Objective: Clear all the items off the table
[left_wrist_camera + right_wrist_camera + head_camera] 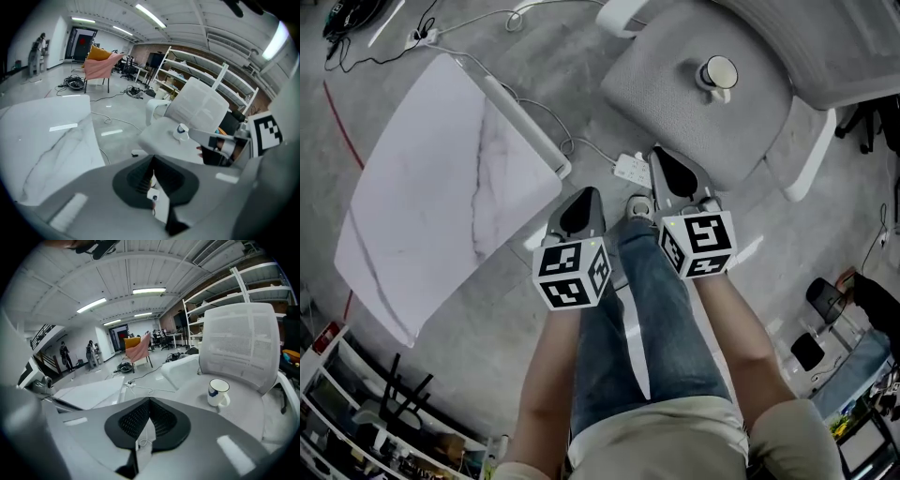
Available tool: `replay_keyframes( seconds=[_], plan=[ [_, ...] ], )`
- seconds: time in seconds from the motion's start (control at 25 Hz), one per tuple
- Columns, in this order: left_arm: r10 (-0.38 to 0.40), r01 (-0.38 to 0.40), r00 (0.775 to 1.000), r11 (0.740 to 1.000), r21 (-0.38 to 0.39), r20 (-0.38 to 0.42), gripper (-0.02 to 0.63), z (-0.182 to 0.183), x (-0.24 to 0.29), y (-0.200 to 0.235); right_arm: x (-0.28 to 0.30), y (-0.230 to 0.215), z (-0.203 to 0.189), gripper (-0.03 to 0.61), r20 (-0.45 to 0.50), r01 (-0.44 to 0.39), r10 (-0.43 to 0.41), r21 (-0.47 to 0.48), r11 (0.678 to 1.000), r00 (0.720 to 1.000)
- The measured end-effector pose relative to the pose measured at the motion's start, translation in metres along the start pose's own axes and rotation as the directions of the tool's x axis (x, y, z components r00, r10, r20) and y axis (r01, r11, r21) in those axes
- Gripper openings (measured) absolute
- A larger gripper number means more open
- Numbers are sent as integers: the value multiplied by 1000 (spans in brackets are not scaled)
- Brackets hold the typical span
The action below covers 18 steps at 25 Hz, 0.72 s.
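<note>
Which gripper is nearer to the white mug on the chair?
The right gripper: its tip is at the edge of the chair seat where the mug stands; the left gripper is farther off, beside the marble table.

table (431,178) 1 | chair (666,89) 1 | mug (718,75) 1 | power strip (630,169) 1 | gripper 2: left gripper (584,195), right gripper (660,155)
</note>
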<state>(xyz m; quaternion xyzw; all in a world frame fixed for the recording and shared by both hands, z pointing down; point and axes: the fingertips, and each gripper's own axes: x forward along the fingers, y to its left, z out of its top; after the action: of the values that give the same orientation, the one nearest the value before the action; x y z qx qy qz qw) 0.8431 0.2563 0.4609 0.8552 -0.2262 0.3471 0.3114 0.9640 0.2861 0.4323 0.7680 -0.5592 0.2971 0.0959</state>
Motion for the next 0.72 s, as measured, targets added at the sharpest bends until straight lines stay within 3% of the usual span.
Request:
replay_keyframes(
  seconds=[0.48,0.72],
  plan=[
    [53,-49,995,997,-54,88,9,-30,-114,65,-42,148,-16,-2,-4,-146,146,-46,988,989],
    [79,-72,992,995,-74,96,9,-52,-175,95,-70,225,-22,-2,-41,-215,212,-84,973,976]
  ],
)
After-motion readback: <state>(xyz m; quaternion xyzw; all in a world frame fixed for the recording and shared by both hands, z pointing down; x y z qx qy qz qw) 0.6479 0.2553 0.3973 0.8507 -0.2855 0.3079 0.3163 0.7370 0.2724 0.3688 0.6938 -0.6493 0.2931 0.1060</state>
